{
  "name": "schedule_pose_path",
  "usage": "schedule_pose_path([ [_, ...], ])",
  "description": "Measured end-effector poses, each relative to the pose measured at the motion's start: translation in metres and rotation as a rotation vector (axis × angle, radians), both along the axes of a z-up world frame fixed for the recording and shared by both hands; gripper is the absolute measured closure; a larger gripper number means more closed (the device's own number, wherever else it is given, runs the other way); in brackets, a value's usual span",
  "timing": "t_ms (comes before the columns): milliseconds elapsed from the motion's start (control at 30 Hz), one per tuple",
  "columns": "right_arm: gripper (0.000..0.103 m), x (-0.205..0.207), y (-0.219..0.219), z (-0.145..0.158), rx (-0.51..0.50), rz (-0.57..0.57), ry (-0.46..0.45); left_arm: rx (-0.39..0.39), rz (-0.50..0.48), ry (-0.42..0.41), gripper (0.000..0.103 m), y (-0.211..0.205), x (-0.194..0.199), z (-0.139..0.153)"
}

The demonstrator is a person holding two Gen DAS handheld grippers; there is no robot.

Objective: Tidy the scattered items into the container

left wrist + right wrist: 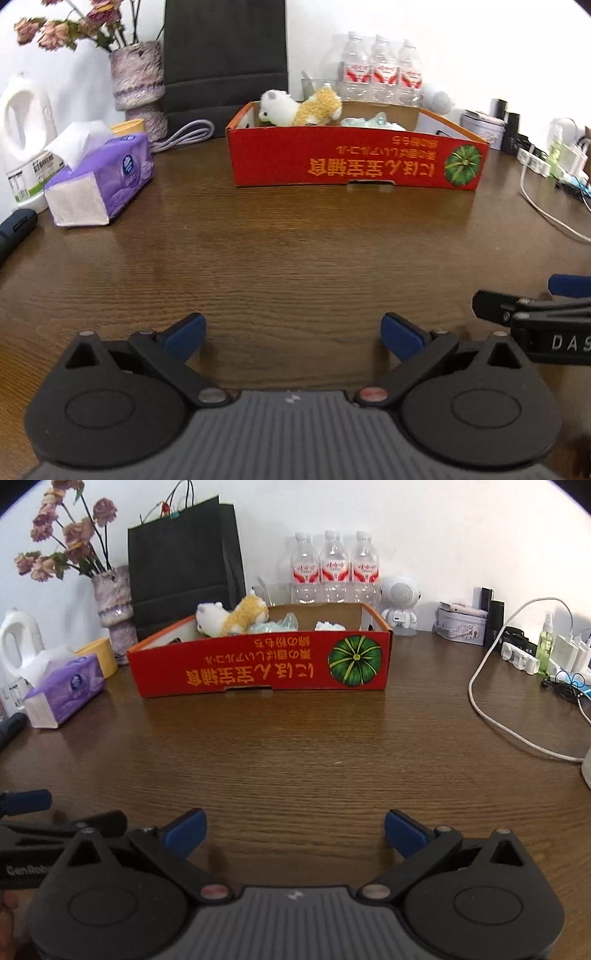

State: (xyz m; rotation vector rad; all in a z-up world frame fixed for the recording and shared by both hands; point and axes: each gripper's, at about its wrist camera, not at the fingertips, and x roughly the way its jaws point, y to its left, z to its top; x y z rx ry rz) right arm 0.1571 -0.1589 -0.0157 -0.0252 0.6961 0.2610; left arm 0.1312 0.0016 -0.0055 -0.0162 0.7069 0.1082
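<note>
Red cardboard box at far middle of tabletop, print upside down, pumpkin picture on front wall. Inside box — white plush toy and tan plush toy at left end, pale crumpled wrappers beside them. Purple tissue pack left of box, apart from it; white detergent jug and vase of dried flowers nearby. Black paper bag and three water bottles behind box. White cable at right. Left hand-held gripper spread wide, nothing between fingers. Right hand-held gripper likewise spread, empty — both low over bare wood.
</note>
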Motion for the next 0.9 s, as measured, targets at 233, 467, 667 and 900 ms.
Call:
schedule_pose_path([
  [233, 0.000, 0.012, 0.005, -0.003, -0.052, -0.002, 0.006, -0.005, 0.011, -0.006, 0.000, 0.001, 0.010, 0.000],
  [467, 0.000, 0.009, 0.001, -0.003, -0.047, 0.002, 0.001, -0.007, 0.012, -0.006, 0.000, 0.001, 0.010, 0.000],
  [667, 0.000, 0.010, 0.005, -0.002, -0.048, 0.017, 0.001, -0.008, 0.011, -0.006, 0.000, 0.002, 0.010, 0.000],
  [900, 0.000, 0.010, 0.006, -0.003, -0.050, 0.011, 0.001, -0.007, 0.014, -0.006, 0.000, 0.001, 0.010, 0.000],
])
